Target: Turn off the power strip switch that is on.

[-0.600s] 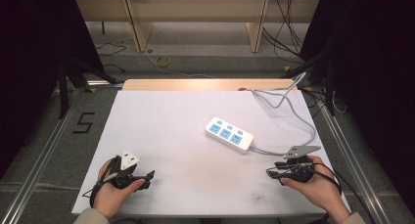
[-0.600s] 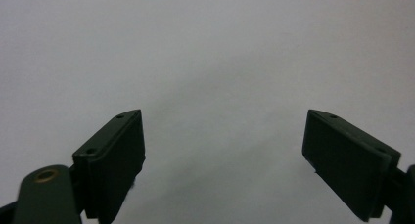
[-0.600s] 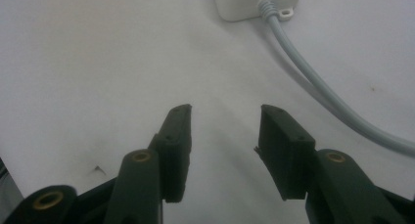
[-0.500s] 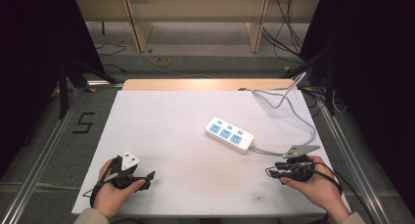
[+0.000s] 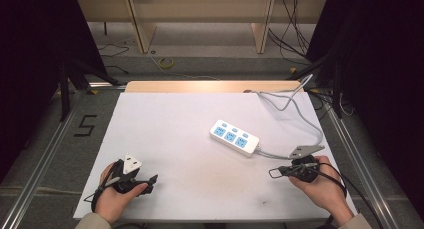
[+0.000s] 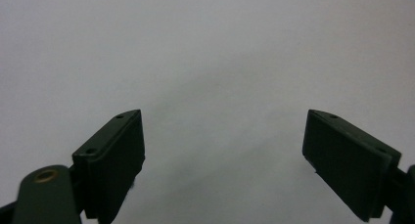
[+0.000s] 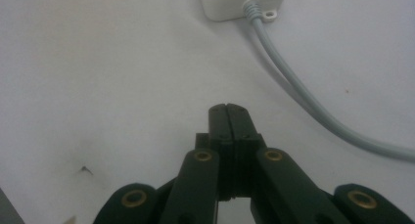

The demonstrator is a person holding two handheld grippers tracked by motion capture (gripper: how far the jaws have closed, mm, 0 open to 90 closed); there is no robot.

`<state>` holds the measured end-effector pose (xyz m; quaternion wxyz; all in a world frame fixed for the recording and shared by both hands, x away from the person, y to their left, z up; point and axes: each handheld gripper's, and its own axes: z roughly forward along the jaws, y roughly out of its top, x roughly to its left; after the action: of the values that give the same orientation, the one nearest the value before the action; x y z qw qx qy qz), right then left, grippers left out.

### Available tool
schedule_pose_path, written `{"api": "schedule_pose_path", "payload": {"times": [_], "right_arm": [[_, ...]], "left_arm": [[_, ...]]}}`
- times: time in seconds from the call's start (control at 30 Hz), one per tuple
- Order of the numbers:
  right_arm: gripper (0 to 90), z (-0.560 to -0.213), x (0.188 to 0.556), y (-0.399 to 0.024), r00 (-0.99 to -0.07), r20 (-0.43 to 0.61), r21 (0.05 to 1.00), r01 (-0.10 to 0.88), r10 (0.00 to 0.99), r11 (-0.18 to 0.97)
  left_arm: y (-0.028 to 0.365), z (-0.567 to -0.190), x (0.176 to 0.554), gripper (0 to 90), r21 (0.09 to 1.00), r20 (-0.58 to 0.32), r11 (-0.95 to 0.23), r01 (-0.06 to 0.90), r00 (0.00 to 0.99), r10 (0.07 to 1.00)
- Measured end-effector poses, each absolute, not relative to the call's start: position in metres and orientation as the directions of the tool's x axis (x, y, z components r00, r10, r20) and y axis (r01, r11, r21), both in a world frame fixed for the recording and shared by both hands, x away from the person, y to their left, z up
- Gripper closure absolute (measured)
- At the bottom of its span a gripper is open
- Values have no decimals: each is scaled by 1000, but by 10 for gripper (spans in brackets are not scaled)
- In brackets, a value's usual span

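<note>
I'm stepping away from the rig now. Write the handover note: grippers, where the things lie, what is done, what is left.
Left gripper: open, empty, low over the near left of the table.
Right gripper: shut, empty, at the near right, pointing toward the power strip's cable.
Power strip: flat on the table right of centre, its grey cable running off the far right edge.
Done: nothing visible; the strip is untouched.
Left: likely all handling of the strip.

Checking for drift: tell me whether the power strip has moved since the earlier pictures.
No. The power strip lies at the same spot and angle relative to the table's wooden far edge.
</note>
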<state>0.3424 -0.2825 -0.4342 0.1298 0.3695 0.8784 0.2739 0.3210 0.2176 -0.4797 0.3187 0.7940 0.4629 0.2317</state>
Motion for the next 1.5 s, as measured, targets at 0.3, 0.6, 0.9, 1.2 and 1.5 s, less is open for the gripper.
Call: {"api": "schedule_pose_path", "payload": {"times": [0.3,0.6,0.9,1.2,1.5], "right_arm": [[900,-431,350,-274,-693,-25,578,578,720,576],[900,-428,359,-266,-697,-34,579,570,716,582],[900,-426,366,-260,-705,-45,578,560,707,594],[900,-424,372,-255,-707,-65,570,553,704,608],[900,-423,377,-252,-707,-73,566,551,704,613]], "left_arm": [[218,-479,321,156,721,74,-369,586,464,883],[218,-479,321,156,722,77,-370,584,464,882],[218,-480,321,156,722,77,-371,584,464,882],[217,-480,322,155,721,77,-372,585,466,882],[217,-480,322,156,721,80,-376,582,469,880]]}}
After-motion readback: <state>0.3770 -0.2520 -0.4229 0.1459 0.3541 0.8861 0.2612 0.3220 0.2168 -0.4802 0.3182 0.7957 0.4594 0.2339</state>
